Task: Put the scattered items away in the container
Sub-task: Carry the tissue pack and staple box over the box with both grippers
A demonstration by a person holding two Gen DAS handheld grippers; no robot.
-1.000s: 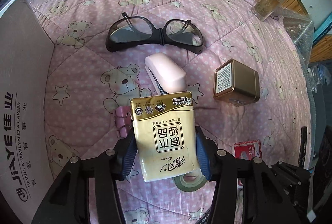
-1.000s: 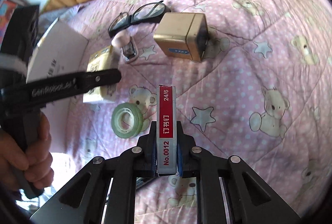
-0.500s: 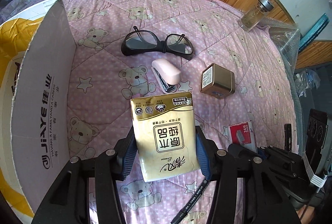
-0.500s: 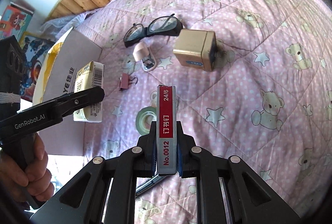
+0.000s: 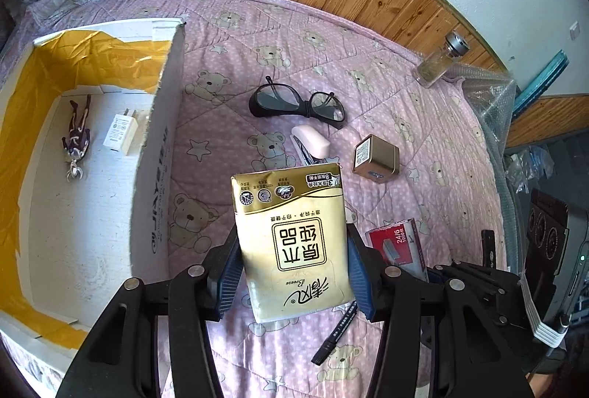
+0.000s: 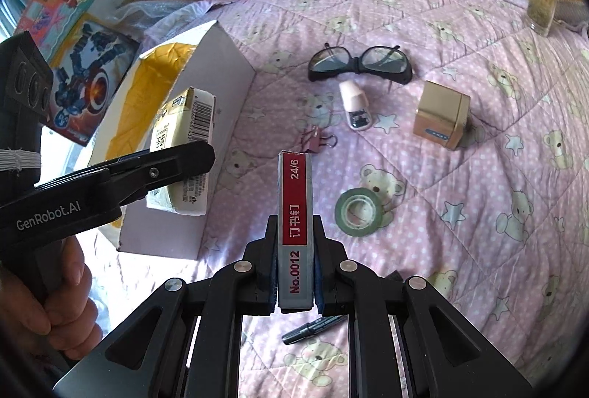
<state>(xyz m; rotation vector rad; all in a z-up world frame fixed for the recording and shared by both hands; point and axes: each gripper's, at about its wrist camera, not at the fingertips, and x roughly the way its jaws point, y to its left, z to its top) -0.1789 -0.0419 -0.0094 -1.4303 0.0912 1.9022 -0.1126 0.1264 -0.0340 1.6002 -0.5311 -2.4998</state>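
White carton [image 5: 154, 177] interior now visible beside tissue pack [image 5: 291, 243].

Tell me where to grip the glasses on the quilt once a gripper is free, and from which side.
Take the glasses at the bridge between the lenses, coming straight down from above, probably with one finger in front and one behind. They lie flat with arms folded behind, and the bridge is the narrowest solid part. The stapler sits close in front, so keep clear.

Both loads lifted and carried toward the box
The left gripper [image 5: 292, 265] has raised its tissue pack [image 5: 291, 239] beside the cardboard box [image 5: 158, 155], whose inside now shows; the right gripper [image 6: 294, 273] has lifted the staple box [image 6: 295, 225] clear of the quilt [image 6: 460, 177]
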